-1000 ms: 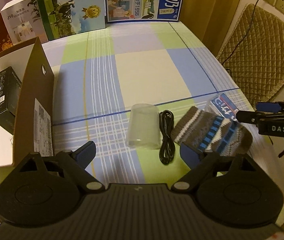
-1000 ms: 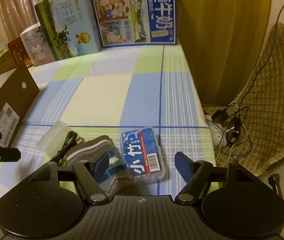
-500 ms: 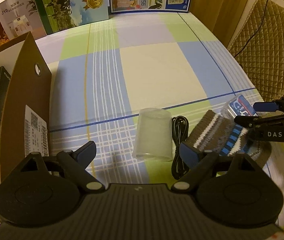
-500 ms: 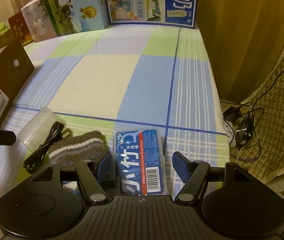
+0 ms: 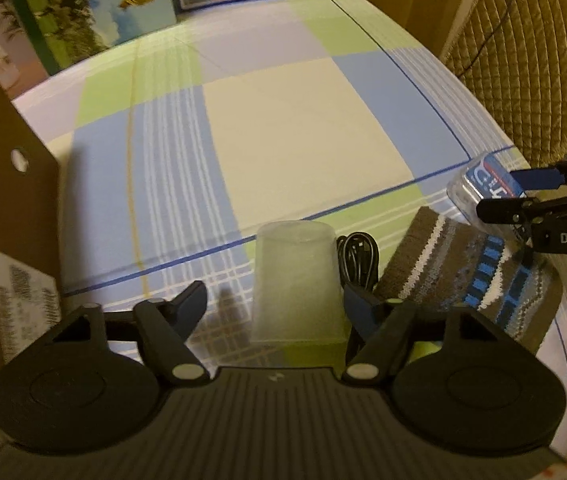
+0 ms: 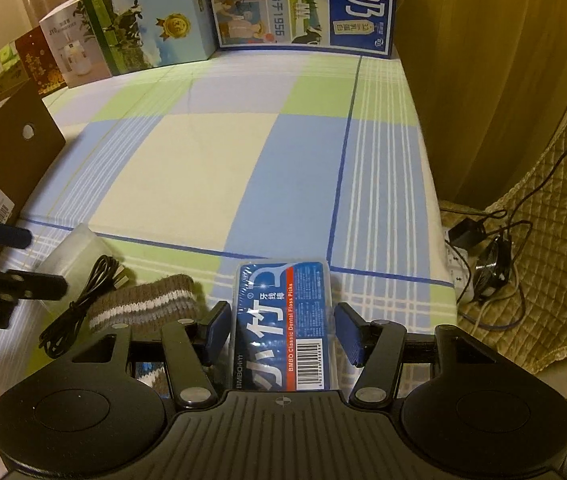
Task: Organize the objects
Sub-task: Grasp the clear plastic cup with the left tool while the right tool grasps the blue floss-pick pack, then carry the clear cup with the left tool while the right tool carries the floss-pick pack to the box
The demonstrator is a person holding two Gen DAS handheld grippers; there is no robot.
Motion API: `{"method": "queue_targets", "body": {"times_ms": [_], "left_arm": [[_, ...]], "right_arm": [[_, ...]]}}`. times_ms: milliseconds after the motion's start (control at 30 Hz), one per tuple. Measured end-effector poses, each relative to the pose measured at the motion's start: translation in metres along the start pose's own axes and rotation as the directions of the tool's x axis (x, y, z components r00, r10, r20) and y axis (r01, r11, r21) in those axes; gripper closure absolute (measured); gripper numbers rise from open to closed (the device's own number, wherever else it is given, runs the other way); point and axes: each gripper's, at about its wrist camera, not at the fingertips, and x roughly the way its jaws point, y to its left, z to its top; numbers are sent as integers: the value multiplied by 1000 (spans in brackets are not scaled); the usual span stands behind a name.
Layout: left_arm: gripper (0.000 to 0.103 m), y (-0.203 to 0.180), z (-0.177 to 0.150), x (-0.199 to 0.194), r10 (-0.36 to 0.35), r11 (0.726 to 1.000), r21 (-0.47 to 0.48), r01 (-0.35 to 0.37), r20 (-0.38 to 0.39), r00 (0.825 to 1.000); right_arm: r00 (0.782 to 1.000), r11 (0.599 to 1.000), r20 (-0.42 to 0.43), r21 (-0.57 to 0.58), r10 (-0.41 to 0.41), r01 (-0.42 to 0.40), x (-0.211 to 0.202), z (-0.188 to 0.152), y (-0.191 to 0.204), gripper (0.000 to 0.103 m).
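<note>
A translucent plastic cup [image 5: 295,280] lies on the checked tablecloth between the fingers of my left gripper [image 5: 275,304]. Its jaws are closing; the right pad is near the cup's side and the left pad stands clear of it. A blue dental floss pick box [image 6: 283,320] lies between the fingers of my right gripper [image 6: 283,326]. Those jaws are closing too, with a thin gap left at the right pad. A black cable [image 5: 357,256] and a striped brown sock [image 5: 463,276] lie between the cup and the floss box [image 5: 483,184]. The right gripper [image 5: 519,194] shows at the right edge of the left wrist view.
A brown cardboard box flap [image 5: 3,200] stands at the left. Milk cartons [image 6: 303,4] and other boxes line the table's far edge. A quilted chair cushion [image 5: 531,60] is past the right edge, with a power strip [image 6: 463,264] and wires on the floor.
Both grippers came down and forward. The left now straddles the cup with narrower jaws. The right jaws narrowed around the floss box, which now sits deeper between them.
</note>
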Motion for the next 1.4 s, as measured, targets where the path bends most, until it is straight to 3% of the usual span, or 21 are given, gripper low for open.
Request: {"method": "queue_targets", "body": {"times_ms": [167,667,1067,1400], "left_arm": [[55,0,3,15,-15,1000,1,15,-23,1000],[56,12,-4,14,-7,997,-80,6,-9,1000],[56,23,-9,-34,5,992,-129,6,83,997],[56,31,-22,-86,8,987,-162,21,172,985]], "right_arm": [[1000,1000,-2,-1,-1,1,2,3,1,49],[1000,999,-2,-21,-29,29,10,8,11,49],[993,998,116,-66,3,5,-31,28,35,49],[972,996,225,-69,75,-61,-78,39,61,49]]}}
